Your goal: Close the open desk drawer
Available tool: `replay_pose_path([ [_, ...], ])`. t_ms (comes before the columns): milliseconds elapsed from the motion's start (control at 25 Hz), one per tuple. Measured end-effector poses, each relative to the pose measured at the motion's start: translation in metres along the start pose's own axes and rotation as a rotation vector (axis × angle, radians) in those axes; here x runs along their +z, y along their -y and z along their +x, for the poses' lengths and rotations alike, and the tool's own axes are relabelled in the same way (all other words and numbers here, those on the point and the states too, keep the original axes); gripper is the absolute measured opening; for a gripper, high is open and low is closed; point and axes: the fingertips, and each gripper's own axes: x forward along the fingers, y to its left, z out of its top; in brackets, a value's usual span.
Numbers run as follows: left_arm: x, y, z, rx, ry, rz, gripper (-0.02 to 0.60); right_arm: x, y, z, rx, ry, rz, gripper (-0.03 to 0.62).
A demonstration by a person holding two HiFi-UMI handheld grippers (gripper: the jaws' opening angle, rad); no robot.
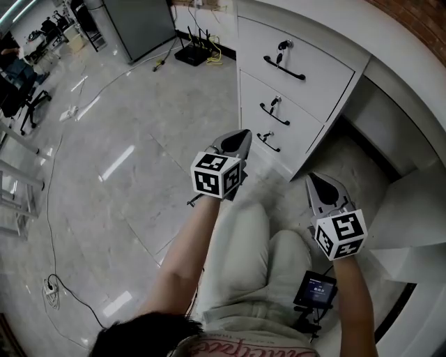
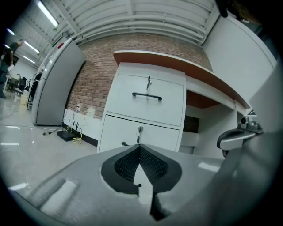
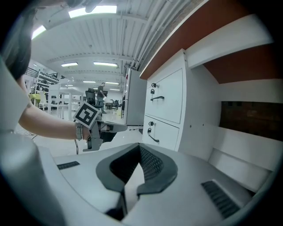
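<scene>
left hand-held gripper (image 1: 244, 134) closed, right hand-held gripper (image 1: 312, 178) closed

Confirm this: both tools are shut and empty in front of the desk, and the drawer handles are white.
Not quite: the drawer handles are black, as the head view shows. The left tool and right tool are indeed shut and empty in front of the desk.

The table (image 1: 313, 17) is running out past the head view's top and right edges. The left hand-held gripper (image 1: 244, 134) is covering part of the lowest drawer (image 1: 287, 152) (its near left corner), and print on the small screen (image 1: 317, 288) is showing too small to read.
</scene>
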Motion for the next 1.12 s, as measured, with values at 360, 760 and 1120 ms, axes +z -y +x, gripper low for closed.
replay_pose_path([
  [360,0.051,0.037,-0.031,-0.033,0.055,0.115,0.008,0.05,0.002,0.007,0.003,0.054,0.015,0.011],
  [760,0.103,0.089,-0.077,-0.077,0.135,0.186,0.008,0.096,0.003,-0.023,0.005,0.147,0.116,0.009],
  [1120,0.152,0.117,-0.104,-0.117,0.241,0.203,0.006,0.14,-0.011,-0.056,0.09,0.289,0.213,0.009],
])
